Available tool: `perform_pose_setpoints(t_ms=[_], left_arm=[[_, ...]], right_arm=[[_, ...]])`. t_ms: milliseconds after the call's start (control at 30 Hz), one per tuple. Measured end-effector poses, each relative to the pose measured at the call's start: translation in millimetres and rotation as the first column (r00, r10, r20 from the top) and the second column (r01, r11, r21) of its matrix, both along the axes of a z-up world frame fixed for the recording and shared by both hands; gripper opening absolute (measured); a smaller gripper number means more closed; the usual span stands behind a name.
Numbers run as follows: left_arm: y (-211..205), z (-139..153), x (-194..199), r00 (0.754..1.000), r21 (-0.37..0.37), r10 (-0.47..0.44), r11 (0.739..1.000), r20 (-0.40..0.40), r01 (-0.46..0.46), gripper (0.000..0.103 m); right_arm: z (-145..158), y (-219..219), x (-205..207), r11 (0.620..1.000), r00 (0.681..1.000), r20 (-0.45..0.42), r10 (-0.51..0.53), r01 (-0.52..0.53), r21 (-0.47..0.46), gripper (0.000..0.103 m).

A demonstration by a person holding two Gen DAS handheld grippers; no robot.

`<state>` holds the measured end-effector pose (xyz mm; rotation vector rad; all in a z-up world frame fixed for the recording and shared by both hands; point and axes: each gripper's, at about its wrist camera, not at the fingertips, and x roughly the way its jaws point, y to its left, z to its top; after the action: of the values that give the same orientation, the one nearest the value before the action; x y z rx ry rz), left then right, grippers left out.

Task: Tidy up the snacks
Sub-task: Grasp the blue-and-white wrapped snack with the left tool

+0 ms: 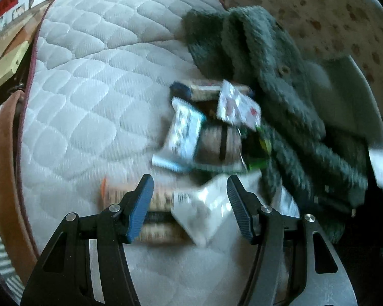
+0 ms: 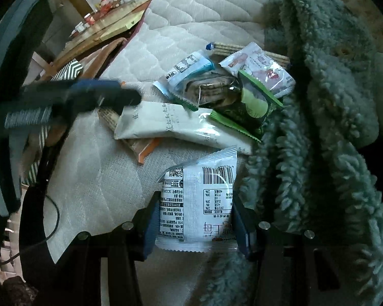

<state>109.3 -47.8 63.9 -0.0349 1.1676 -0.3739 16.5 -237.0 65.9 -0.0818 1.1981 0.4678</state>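
Observation:
A heap of snack packets lies on a white quilted mattress. In the right wrist view my right gripper is shut on a white packet with a barcode. Beyond it lie a long white packet, a green packet, a clear pack of dark biscuits, a blue-and-white packet and a white-and-red packet. My left gripper is open, its jaws wide apart over the long white packet and an orange-edged biscuit pack. It also shows blurred in the right wrist view.
A fluffy grey-green coat lies along the right of the snacks, touching them. A wooden shelf with small items stands beyond the mattress at the left. A thin cable runs by the mattress edge at lower left.

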Motion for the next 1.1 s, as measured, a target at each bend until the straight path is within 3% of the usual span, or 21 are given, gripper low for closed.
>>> perform_pose_setpoints(t_ms=[333, 433, 800, 867, 933, 1100], left_arm=[[-19, -31, 53, 0.998, 0.039, 0.006, 0.999, -0.055, -0.004, 0.060], [-18, -38, 63, 0.997, 0.054, 0.047, 0.998, -0.060, -0.043, 0.060], [-16, -48, 69, 0.996, 0.058, 0.070, 0.996, -0.050, -0.067, 0.060], [-17, -49, 69, 0.996, 0.065, 0.077, 0.995, -0.050, -0.073, 0.056], [-18, -51, 68, 0.996, 0.125, 0.084, 0.989, -0.041, -0.079, 0.036], [-5, -44, 58, 0.994, 0.104, 0.108, 0.989, -0.026, -0.105, 0.030]], right_arm=[[-5, 6, 4, 1.000, 1.000, -0.012, 0.011, -0.011, 0.020, 0.049], [-10, 11, 4, 1.000, 1.000, -0.024, 0.018, -0.017, 0.019, 0.049], [-20, 17, 6, 1.000, 0.999, -0.038, 0.020, -0.019, 0.023, 0.049], [-22, 17, 8, 0.999, 0.999, -0.038, 0.023, -0.022, 0.024, 0.049], [-23, 19, 8, 0.999, 0.999, -0.038, 0.025, -0.024, 0.024, 0.049], [-22, 18, 9, 0.999, 0.999, -0.032, 0.023, -0.022, 0.031, 0.049]])
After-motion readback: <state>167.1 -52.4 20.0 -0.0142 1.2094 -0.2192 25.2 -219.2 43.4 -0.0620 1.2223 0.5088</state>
